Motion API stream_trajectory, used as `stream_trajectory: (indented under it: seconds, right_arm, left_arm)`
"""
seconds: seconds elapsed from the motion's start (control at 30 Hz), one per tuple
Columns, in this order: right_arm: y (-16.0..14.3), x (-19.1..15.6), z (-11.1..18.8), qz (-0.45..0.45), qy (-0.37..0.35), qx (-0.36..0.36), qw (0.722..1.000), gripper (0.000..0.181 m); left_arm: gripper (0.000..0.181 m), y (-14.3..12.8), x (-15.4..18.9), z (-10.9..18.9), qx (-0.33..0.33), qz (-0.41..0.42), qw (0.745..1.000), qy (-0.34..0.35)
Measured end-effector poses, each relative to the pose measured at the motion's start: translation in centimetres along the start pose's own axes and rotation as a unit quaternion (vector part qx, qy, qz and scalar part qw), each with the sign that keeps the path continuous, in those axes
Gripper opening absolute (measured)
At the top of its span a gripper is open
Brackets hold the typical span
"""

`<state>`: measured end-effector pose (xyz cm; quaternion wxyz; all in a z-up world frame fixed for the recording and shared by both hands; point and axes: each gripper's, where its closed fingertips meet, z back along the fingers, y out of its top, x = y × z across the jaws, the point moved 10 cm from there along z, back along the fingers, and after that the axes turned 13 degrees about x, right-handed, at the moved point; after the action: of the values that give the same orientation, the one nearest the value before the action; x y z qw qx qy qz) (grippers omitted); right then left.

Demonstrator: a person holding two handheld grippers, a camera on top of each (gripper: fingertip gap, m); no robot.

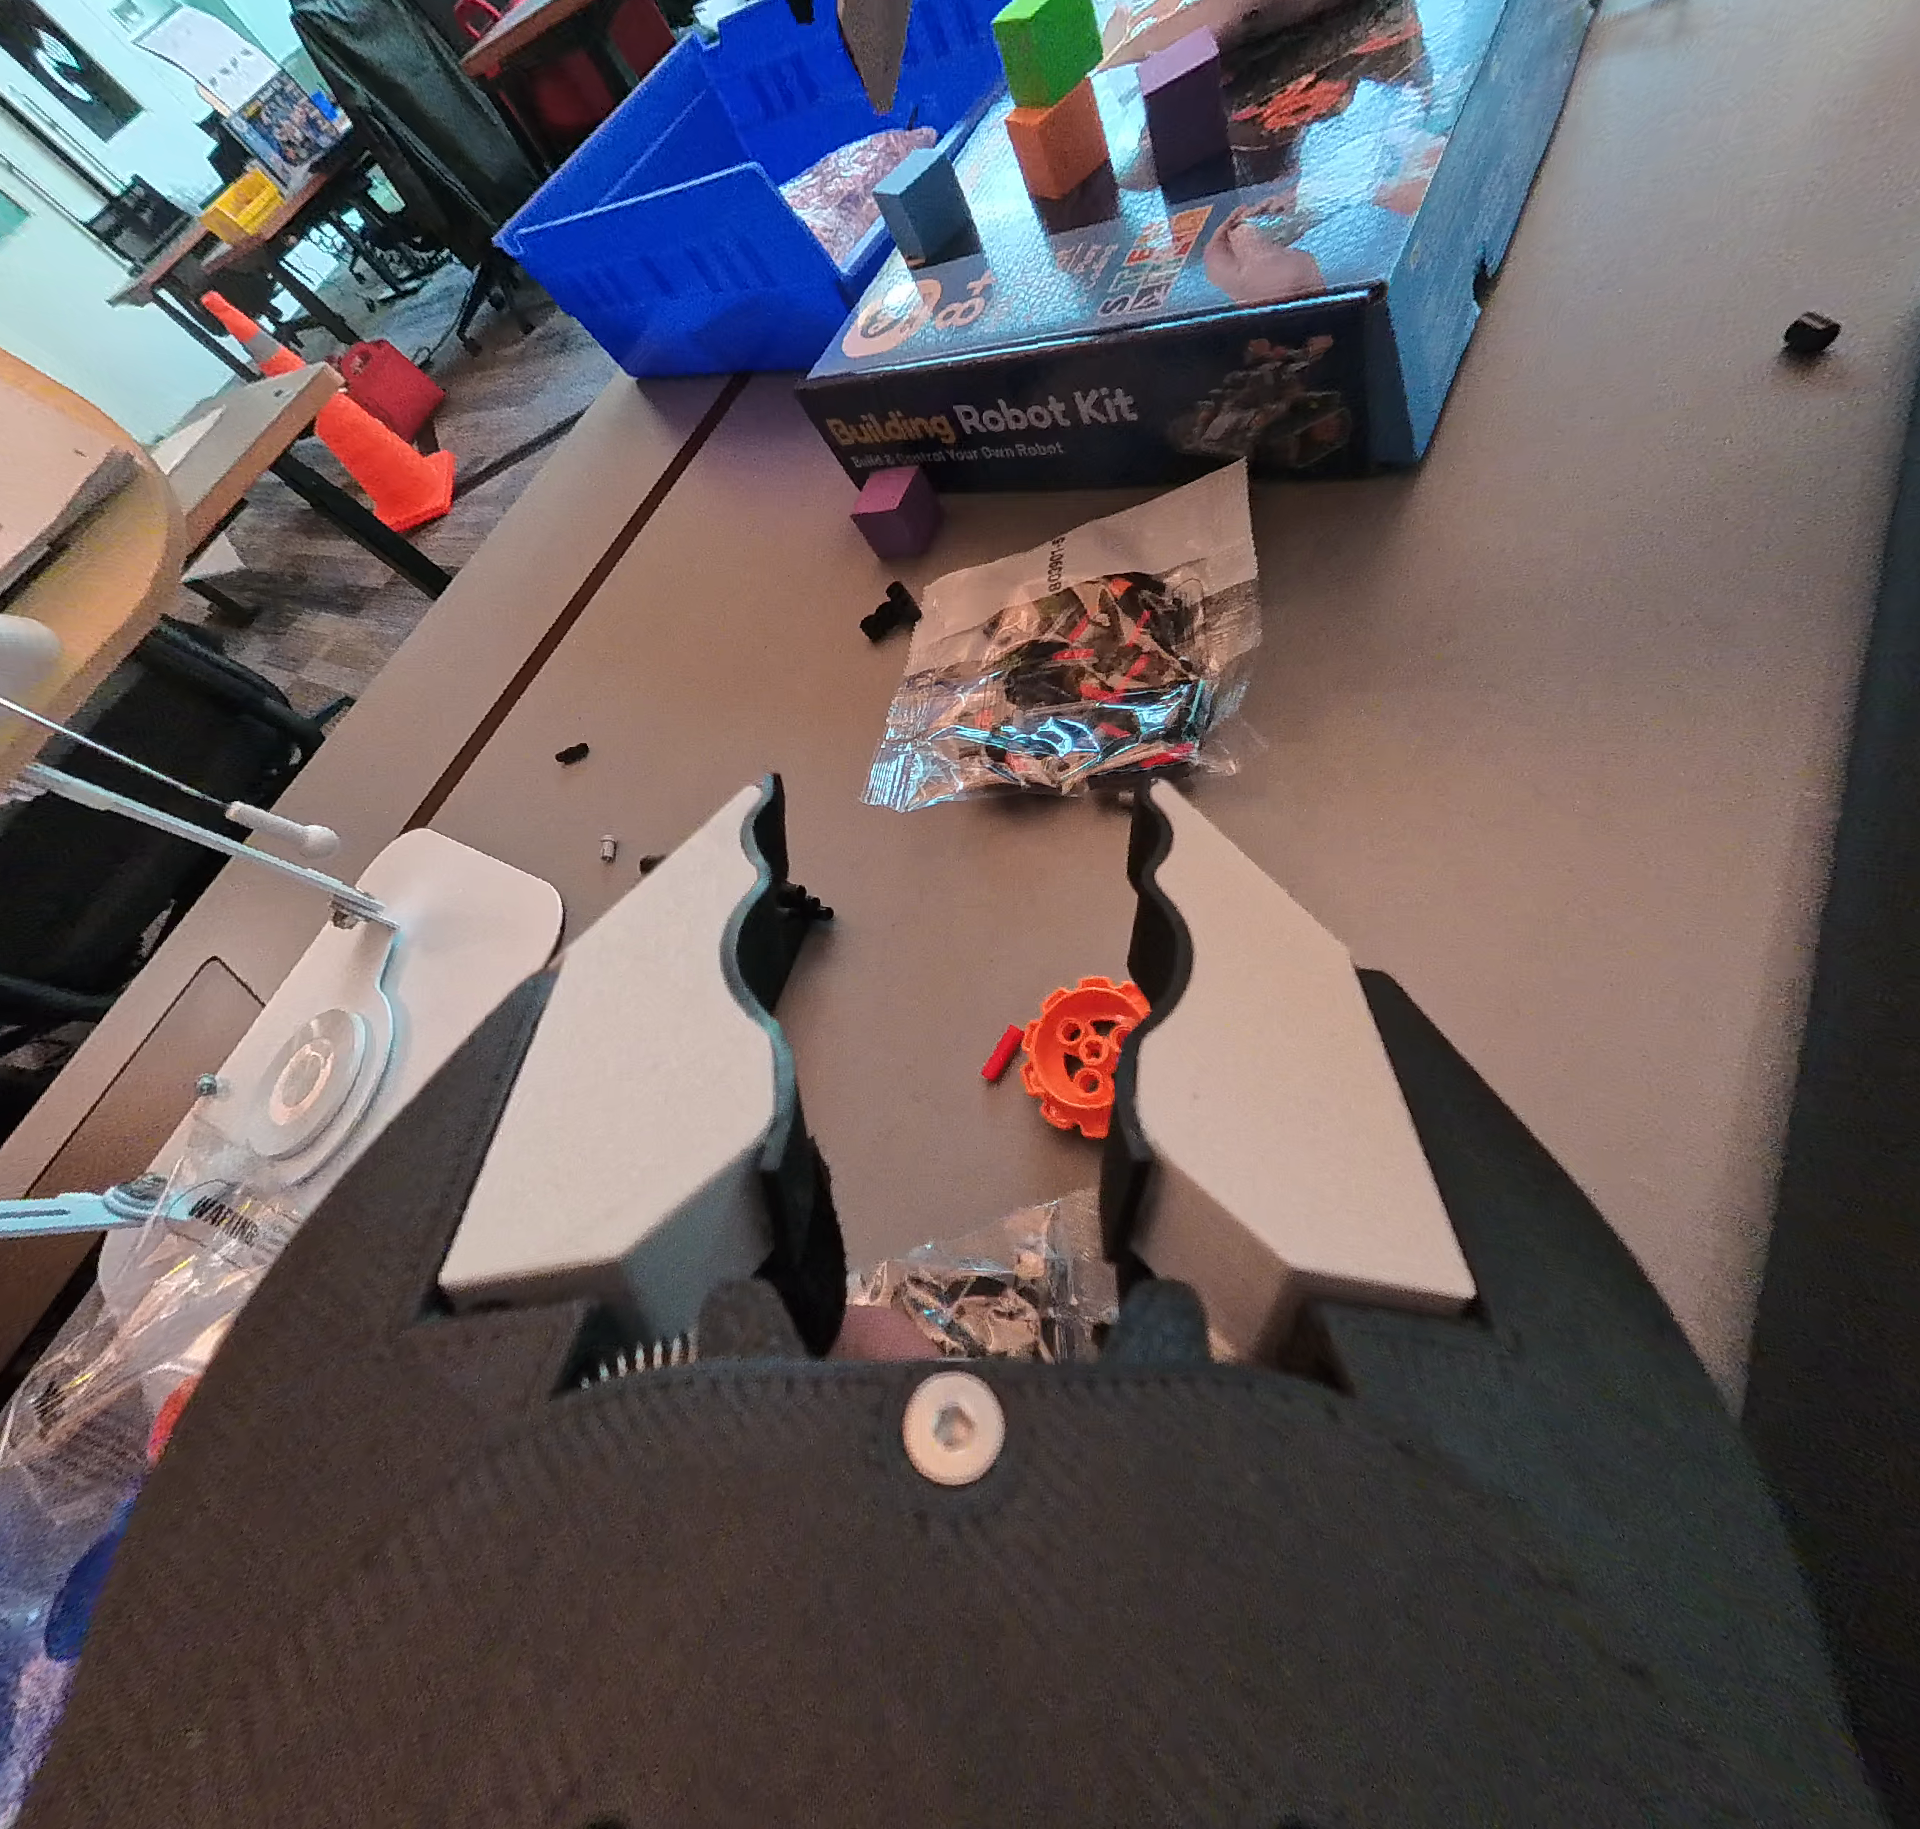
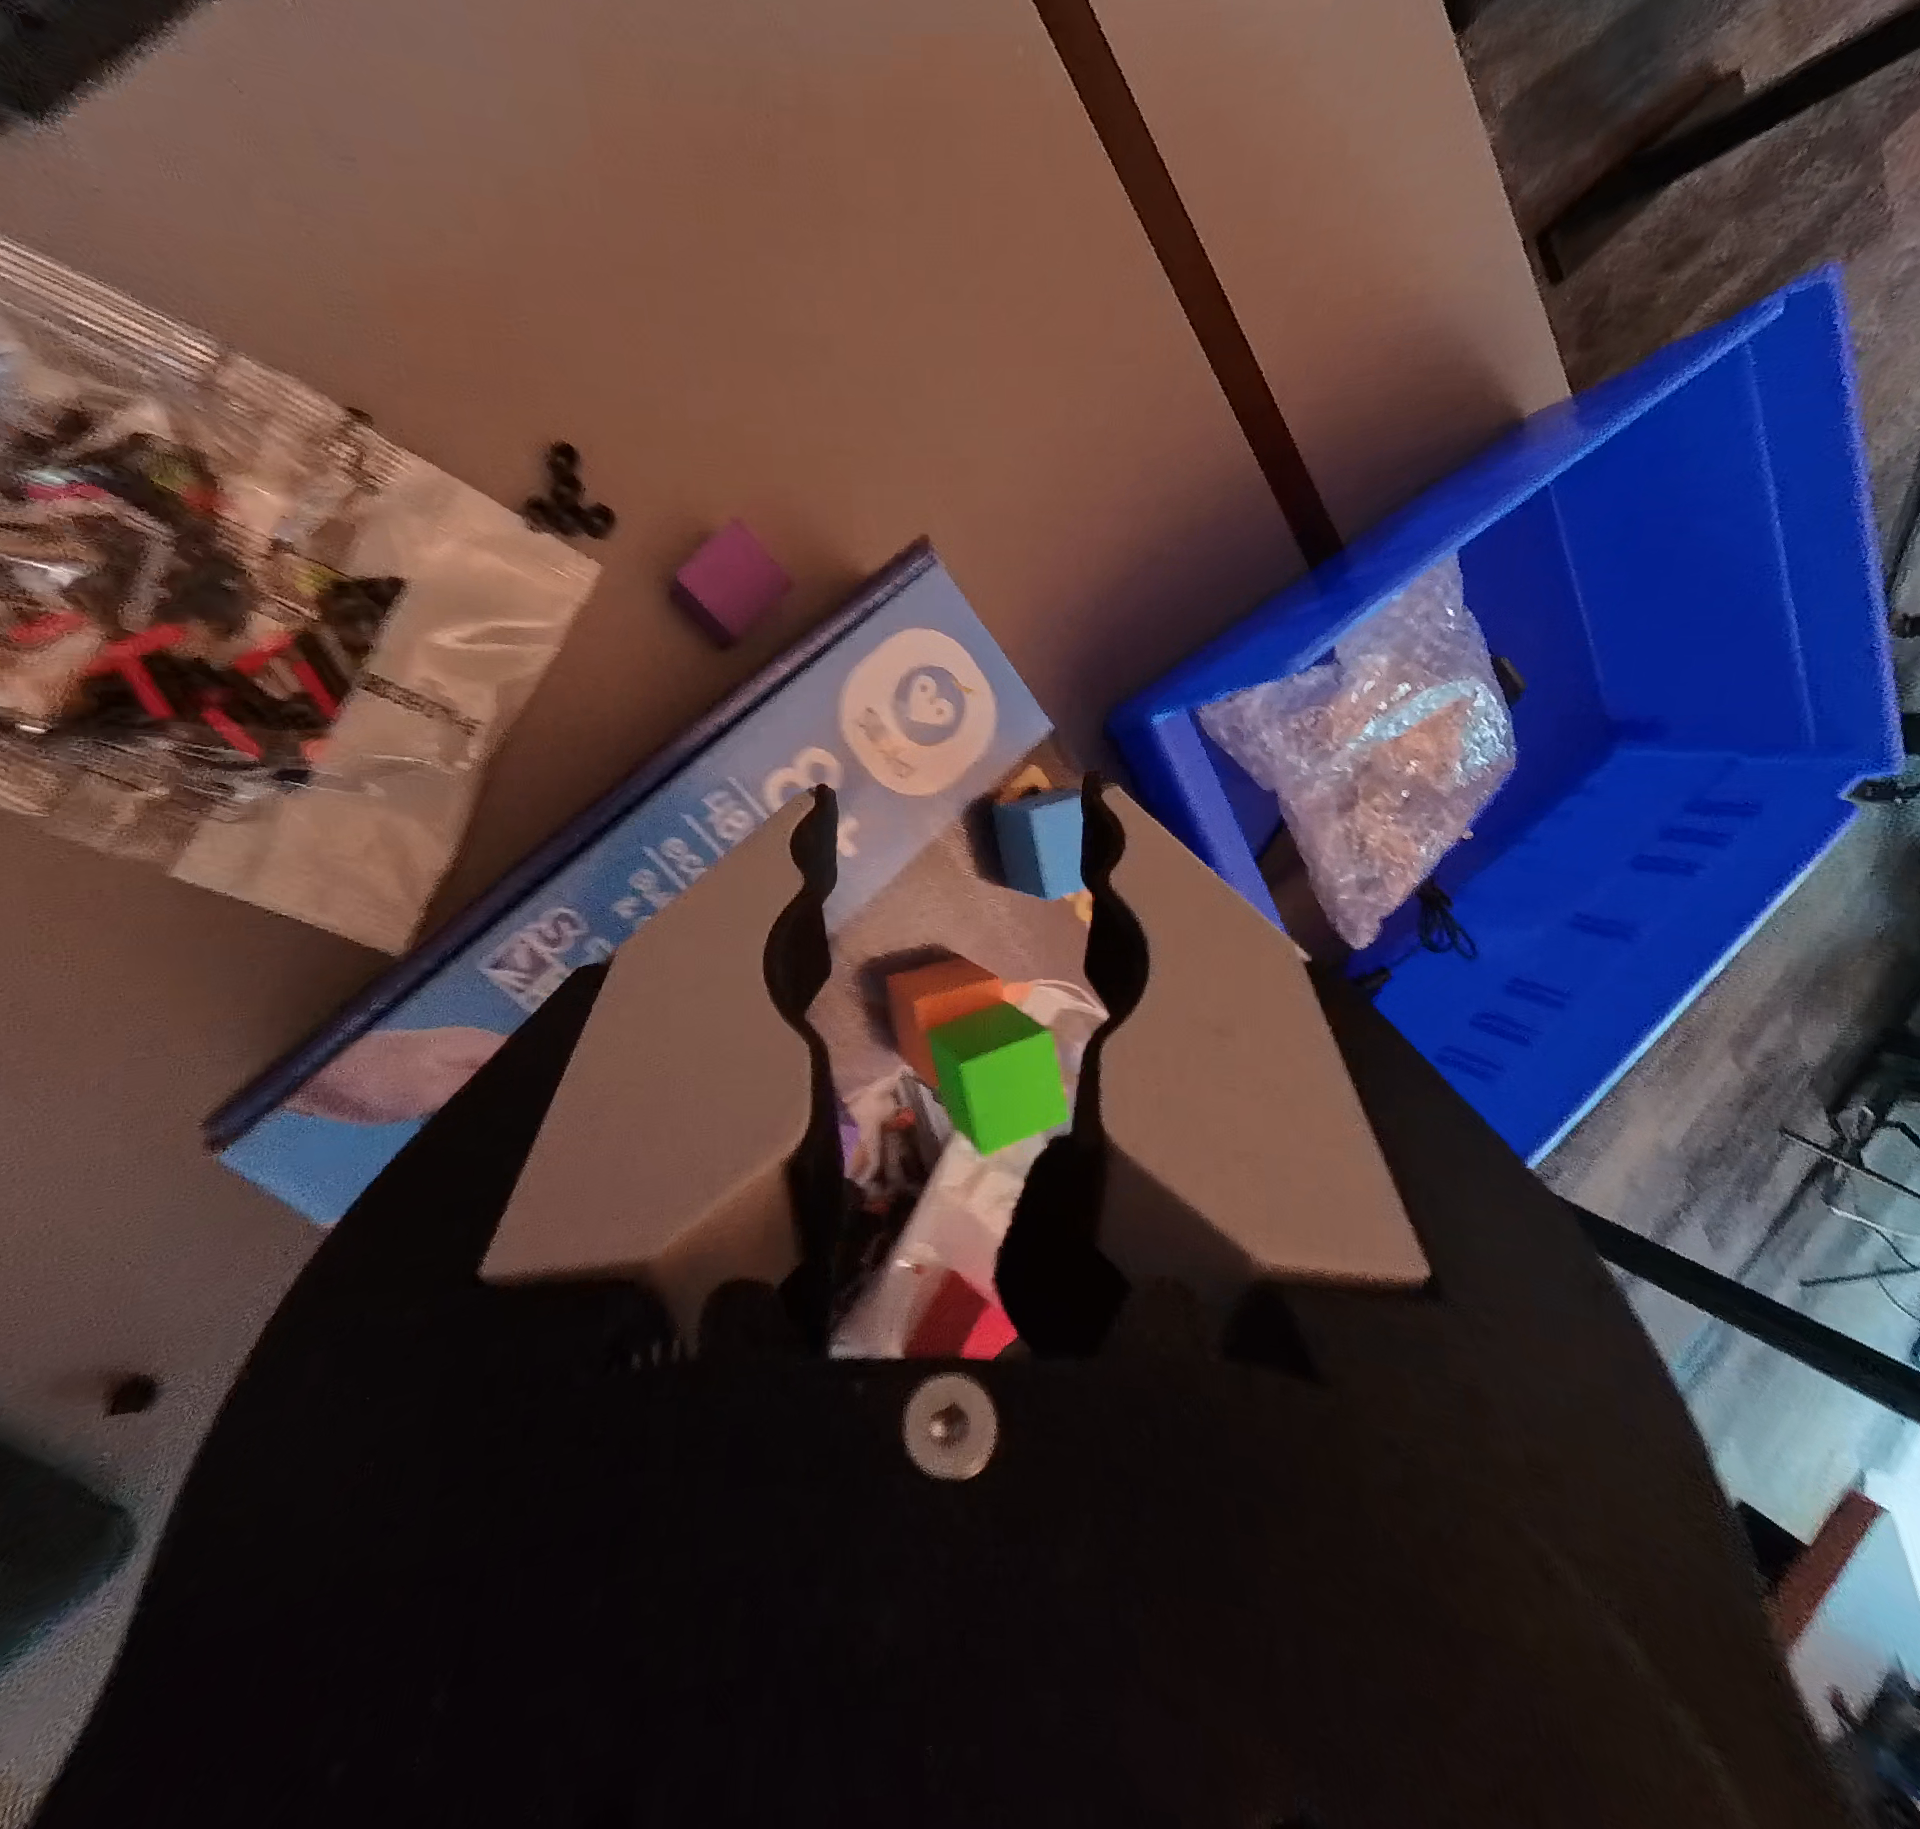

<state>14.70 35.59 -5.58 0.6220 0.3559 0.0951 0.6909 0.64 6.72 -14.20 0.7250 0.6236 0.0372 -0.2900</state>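
Note:
My left gripper (image 1: 961,813) is open and empty, low over the grey table (image 1: 1507,740). An orange gear (image 1: 1081,1052) and a small red pin (image 1: 1003,1052) lie between its fingers, near the right finger. My right gripper (image 2: 956,803) is open and empty, hovering above a blue kit box (image 2: 675,844). Below it a green cube (image 2: 997,1078) is stacked on an orange cube (image 2: 940,990), with a blue block (image 2: 1034,844) beside them. In the left wrist view the stack (image 1: 1049,34) stands on the box (image 1: 1403,169), with one finger (image 1: 878,3) of the right gripper up to its left.
A clear bag of black and red parts (image 1: 1070,688) (image 2: 208,616) and a purple cube (image 1: 896,512) (image 2: 732,579) lie before the box. A purple block (image 1: 1184,106) stands on it. A blue bin (image 1: 675,252) (image 2: 1714,636) holds a bubble-wrap bag (image 2: 1371,751). A white stand base (image 1: 447,906) sits left. Spacing between my two grippers at the tips: around 25 cm. My right gripper is the nearer one to the blue block (image 2: 1034,844): about 7 cm, against 30 cm. Look for it in the left wrist view (image 1: 916,175) too.

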Motion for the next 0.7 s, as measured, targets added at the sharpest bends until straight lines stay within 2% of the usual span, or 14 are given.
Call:
stream_trajectory:
  seconds: [0.13, 0.23, 0.27, 0.33, 0.37, 0.47, 0.57, 0.7]
  right_arm:
    - [-1.5, 2.3, -1.9, -0.032, 0.043, -0.024, 0.998, 0.045]
    - [-3.5, 3.9, -4.1, -0.031, 0.056, -0.077, 0.995, 0.044]
    - [-3.9, 4.2, -4.8, -0.031, 0.057, -0.086, 0.994, 0.042]
    - [-4.1, 4.5, -5.4, -0.045, 0.084, -0.075, 0.993, 0.025]
    - [-3.9, 4.6, -5.3, -0.048, 0.089, -0.06, 0.993, 0.024]
    - [-3.2, 5.0, -3.8, -0.039, 0.076, -0.039, 0.996, 0.024]
    - [-2.8, 5.2, -0.3, -0.035, 0.068, -0.015, 0.997, 0.024]
    - [-4.2, 4.9, 3.3, -0.039, 0.087, -0.031, 0.995, 0.024]
  left_arm:
    - [0.063, -0.4, -0.2, -0.4, -0.007, 0.005, 1.0, 0.0]
    - [0.064, -0.7, -0.2, -0.8, -0.011, 0.004, 1.0, -0.004]
    - [0.064, -0.8, -0.1, -0.9, -0.013, 0.002, 1.0, -0.005]
    - [0.064, -1.0, -0.1, -1.1, -0.016, 0.001, 1.0, -0.005]
    - [0.064, -1.0, -0.2, -1.1, -0.017, 0.0, 1.0, -0.004]
    - [0.063, -1.1, -0.4, -1.2, -0.016, 0.002, 1.0, -0.001]
    - [0.063, -1.1, -0.6, -1.2, -0.015, 0.004, 1.0, 0.001]
    - [0.063, -1.1, -0.4, -1.4, -0.015, 0.001, 1.0, -0.002]
